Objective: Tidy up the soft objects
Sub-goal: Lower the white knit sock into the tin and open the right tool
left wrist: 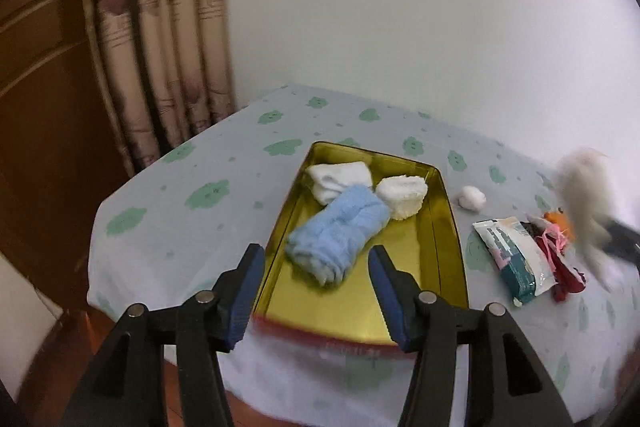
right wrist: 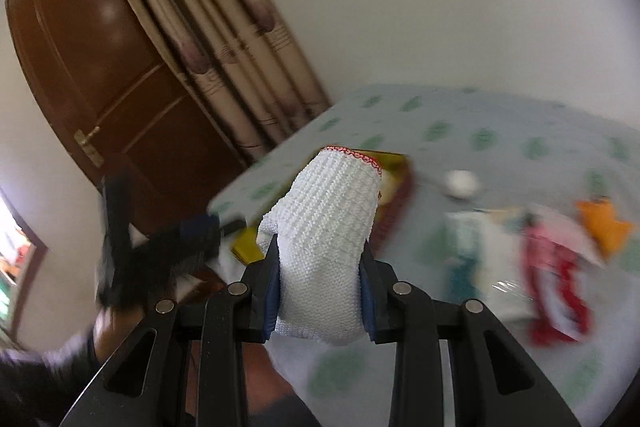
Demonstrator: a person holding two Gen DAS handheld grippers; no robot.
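I've got the table in front of me, draped in a pale blue cloth with green blotches, a brown door and striped curtain behind it. On the cloth sits the gold tin tray, and inside it a light blue towel roll lies slantwise, touching two white rolled cloths at the far end. Right of the tray, a plastic packet, a red and pink bundle, something orange, and a small white ball nearer the wall. My left gripper hangs over the tray's near end, jaws spread wide, nothing between them, the blue roll just beyond the tips. My right gripper is clamped on a white knitted glove with red cuff trim, pads pressing both sides, the glove held up off the table, right of the tray. That view is blurred.
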